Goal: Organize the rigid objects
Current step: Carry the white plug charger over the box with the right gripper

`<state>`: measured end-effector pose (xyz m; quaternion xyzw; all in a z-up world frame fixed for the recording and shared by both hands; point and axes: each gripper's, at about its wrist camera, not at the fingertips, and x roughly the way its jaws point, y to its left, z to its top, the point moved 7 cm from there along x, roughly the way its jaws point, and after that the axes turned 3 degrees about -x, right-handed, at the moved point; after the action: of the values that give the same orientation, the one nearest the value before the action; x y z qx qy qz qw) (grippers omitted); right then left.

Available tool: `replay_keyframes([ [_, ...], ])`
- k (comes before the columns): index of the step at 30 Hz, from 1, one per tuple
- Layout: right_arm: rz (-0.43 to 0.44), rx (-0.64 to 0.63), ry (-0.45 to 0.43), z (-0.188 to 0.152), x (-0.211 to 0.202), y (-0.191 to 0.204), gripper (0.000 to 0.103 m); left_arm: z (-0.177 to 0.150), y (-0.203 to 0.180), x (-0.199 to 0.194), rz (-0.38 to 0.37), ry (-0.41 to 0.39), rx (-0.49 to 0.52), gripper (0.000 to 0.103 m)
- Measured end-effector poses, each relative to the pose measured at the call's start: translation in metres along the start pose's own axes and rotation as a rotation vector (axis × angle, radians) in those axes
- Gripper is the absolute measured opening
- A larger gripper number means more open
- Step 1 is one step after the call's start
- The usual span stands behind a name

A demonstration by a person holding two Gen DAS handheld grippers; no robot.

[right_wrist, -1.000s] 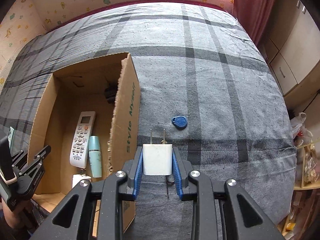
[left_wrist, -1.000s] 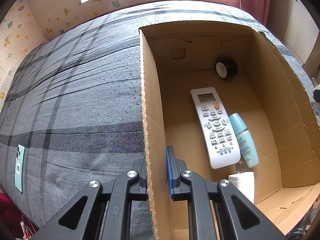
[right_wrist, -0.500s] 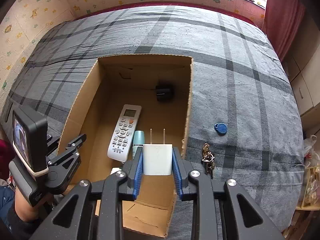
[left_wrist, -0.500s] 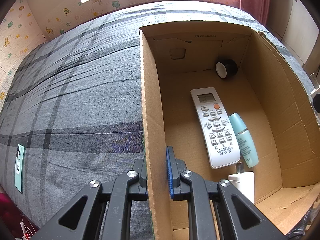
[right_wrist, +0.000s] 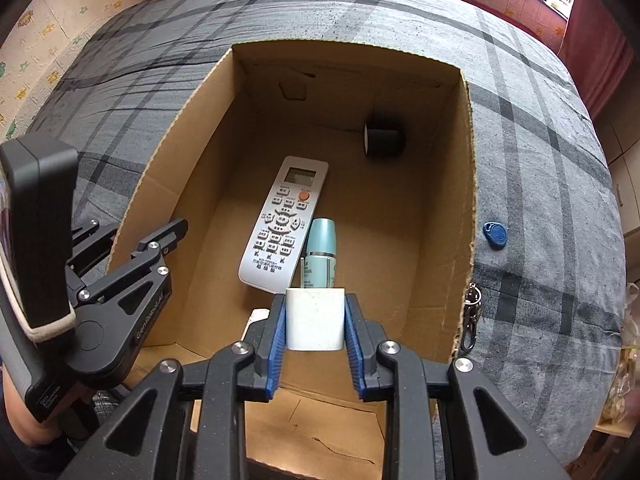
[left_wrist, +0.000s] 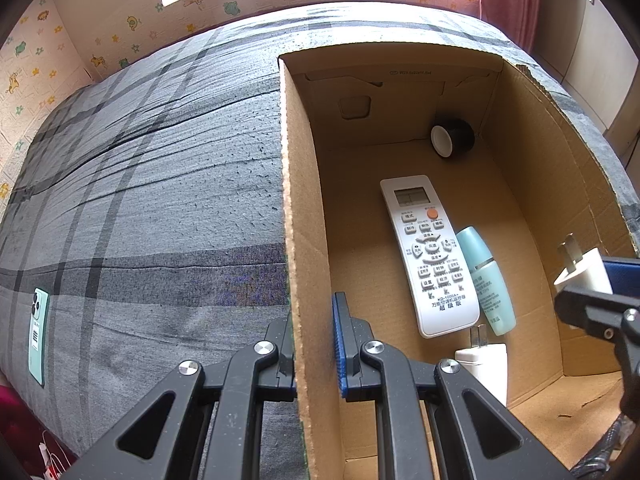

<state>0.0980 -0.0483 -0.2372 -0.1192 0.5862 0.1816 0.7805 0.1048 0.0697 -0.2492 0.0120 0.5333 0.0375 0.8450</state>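
The right gripper (right_wrist: 315, 326) clamps the white charger (right_wrist: 315, 318), prongs forward, at bottom centre above the cardboard box (right_wrist: 466, 184), whose bare floor lies ahead and right. The left gripper (left_wrist: 312, 346) pinches the box's side wall.

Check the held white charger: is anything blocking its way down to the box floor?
Partly. The white charger in the right tool hangs above the teal bottle and remote; bare cardboard box floor lies right of them.

Plaid bedspread (left_wrist: 160, 200), patterned wallpaper (left_wrist: 60, 52)
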Motion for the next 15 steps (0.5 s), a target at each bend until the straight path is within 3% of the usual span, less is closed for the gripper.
replay_keyframes([
  [15,-0.024,-0.02,0.109,-0.002,0.046,0.007,0.029,0.0,0.0,-0.001,-0.001,-0.001,0.001,0.014],
])
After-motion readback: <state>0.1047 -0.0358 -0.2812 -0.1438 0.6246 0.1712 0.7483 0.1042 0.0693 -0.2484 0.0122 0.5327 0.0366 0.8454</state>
